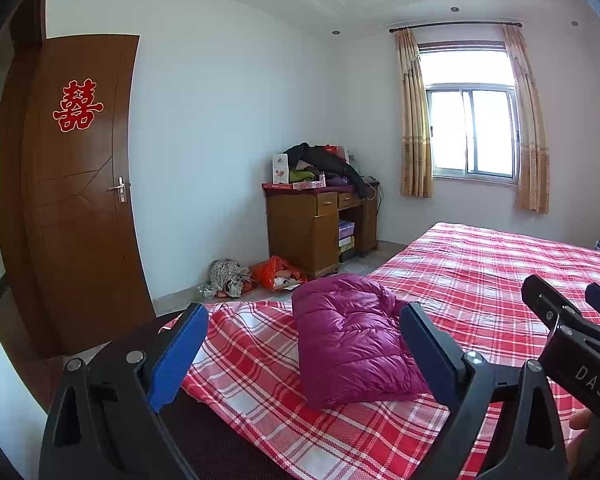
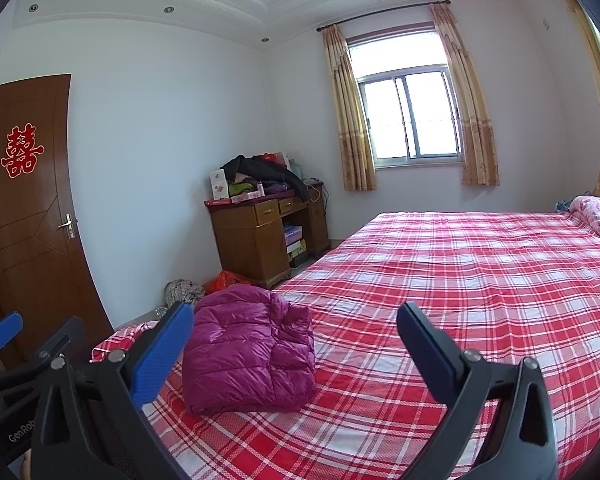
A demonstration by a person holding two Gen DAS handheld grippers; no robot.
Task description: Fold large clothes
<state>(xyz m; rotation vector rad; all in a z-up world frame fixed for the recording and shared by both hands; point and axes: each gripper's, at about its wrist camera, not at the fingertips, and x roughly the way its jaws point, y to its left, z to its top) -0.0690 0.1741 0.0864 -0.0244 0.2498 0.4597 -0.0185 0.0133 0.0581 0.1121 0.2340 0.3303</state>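
Purple down jacket (image 1: 352,344) already lies as a compact folded bundle near the bed's (image 1: 480,280) foot corner, door side. Your left gripper (image 1: 304,344) and right gripper (image 2: 296,344) hover above it, jaws apart, holding nothing. Fold looks essentially finished; at most a tidy-up remains.

Black frames, blue fingers (image 1: 178,354) — "DAS" marking, perhaps

Two handheld grippers hover side by side, both pointing forward and both empty. The left gripper (image 1: 304,344) holds its blue-padded fingers (image 1: 178,354) spread wide apart. The right gripper (image 2: 296,354) is likewise spread wide, nothing between its fingers (image 2: 162,354). Part of a hand (image 1: 580,436) shows at the right gripper's body in the left wrist view.
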